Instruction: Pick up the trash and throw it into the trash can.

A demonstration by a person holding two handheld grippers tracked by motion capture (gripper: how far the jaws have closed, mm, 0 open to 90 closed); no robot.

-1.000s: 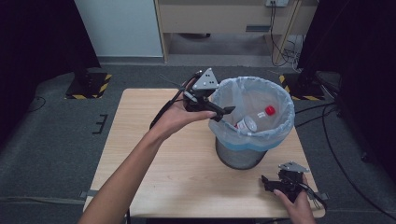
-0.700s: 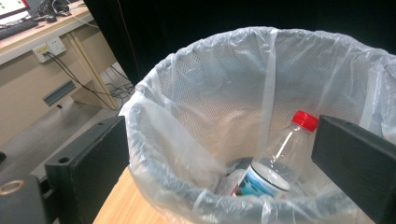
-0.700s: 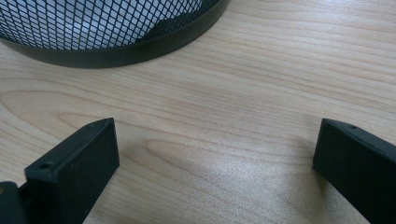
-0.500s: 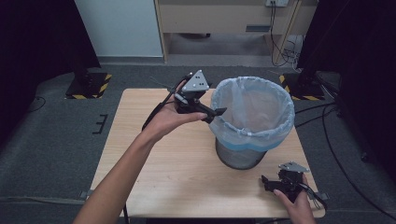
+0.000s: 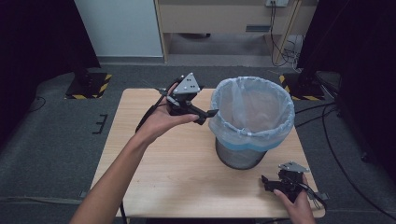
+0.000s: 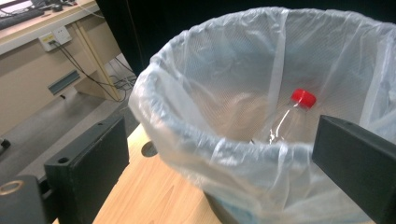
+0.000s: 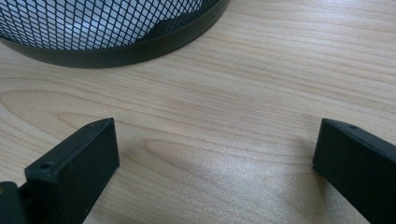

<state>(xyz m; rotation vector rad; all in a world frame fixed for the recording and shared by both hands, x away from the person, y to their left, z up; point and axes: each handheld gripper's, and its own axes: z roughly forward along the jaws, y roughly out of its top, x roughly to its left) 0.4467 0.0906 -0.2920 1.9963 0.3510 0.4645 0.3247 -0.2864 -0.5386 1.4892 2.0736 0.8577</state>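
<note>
A black mesh bin [image 5: 240, 156] lined with a pale plastic bag [image 5: 252, 114] stands on the right half of the wooden table [image 5: 177, 172]. In the left gripper view a clear bottle with a red cap [image 6: 302, 98] lies inside the bag [image 6: 196, 107]. My left gripper [image 5: 207, 116] is held in the air just left of the bin's rim, open and empty [image 6: 219, 158]. My right gripper [image 5: 267, 183] rests low near the table's front right corner. It is open over bare wood [image 7: 215, 163], pointing toward the bin's base [image 7: 107, 32].
The table ends close behind the right gripper at the front right. Cables [image 5: 149, 114] trail from the left gripper across the table's back left. Grey floor, a white panel and a wooden cabinet [image 5: 210, 18] lie beyond the table.
The left gripper has drawn back leftward from over the bin's rim. The bottle seen near the top of the bin a second ago has dropped inside. The right gripper has not moved.
</note>
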